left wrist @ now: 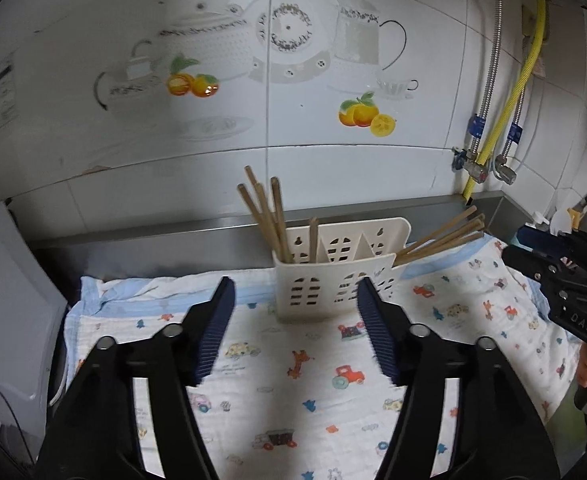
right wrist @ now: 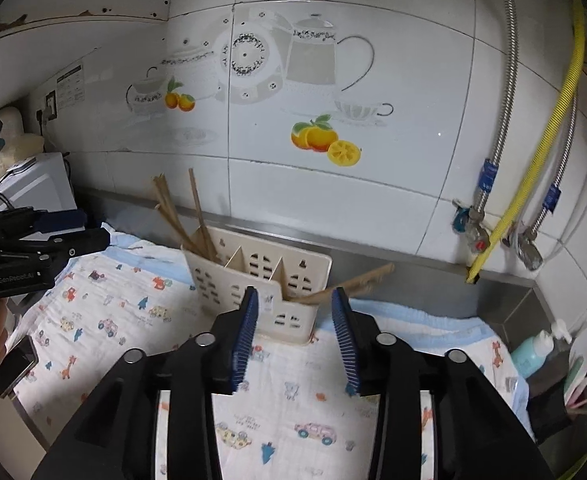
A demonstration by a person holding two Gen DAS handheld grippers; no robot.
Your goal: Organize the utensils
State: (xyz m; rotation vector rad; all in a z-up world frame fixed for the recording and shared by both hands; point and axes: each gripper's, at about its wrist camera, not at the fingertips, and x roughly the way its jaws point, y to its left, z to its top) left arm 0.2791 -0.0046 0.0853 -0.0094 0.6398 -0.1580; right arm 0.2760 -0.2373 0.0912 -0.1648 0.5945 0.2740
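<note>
Chopsticks (left wrist: pixel 267 216) stand in 2 bundles in a cream utensil holder (left wrist: pixel 333 280) on the cloth-covered tabletop (left wrist: pixel 277 400). The left gripper (left wrist: pixel 295 320) hangs over the cloth with its jaws spread wide and nothing between them; the ribbed blue pads (left wrist: pixel 215 332) touch neither cloth nor holder. The right gripper (right wrist: pixel 295 332) has its jaws parted less far, also empty, and hovers just in front of the holder's right end. No earlier picture shows how either pair of jaws stood before.

Beyond the jaws, the holder sits upright near the back of the tabletop, divided into 3 compartments by slanted walls. 1 bundle of chopsticks leans up out of the left compartment; the other bundle (left wrist: pixel 441 240) pokes out of the right end, tilted low toward the right. The middle compartment looks empty.

The cloth, white with small printed cars and animals and a pale blue border, covers most of the tabletop. Behind runs a steel upstand (left wrist: pixel 173 232), then white wall tiles (left wrist: pixel 293 80) printed with teapots and oranges. A yellow hose (left wrist: pixel 513 100) and 2 braided steel hoses (left wrist: pixel 493 60) come down at the right.
</note>
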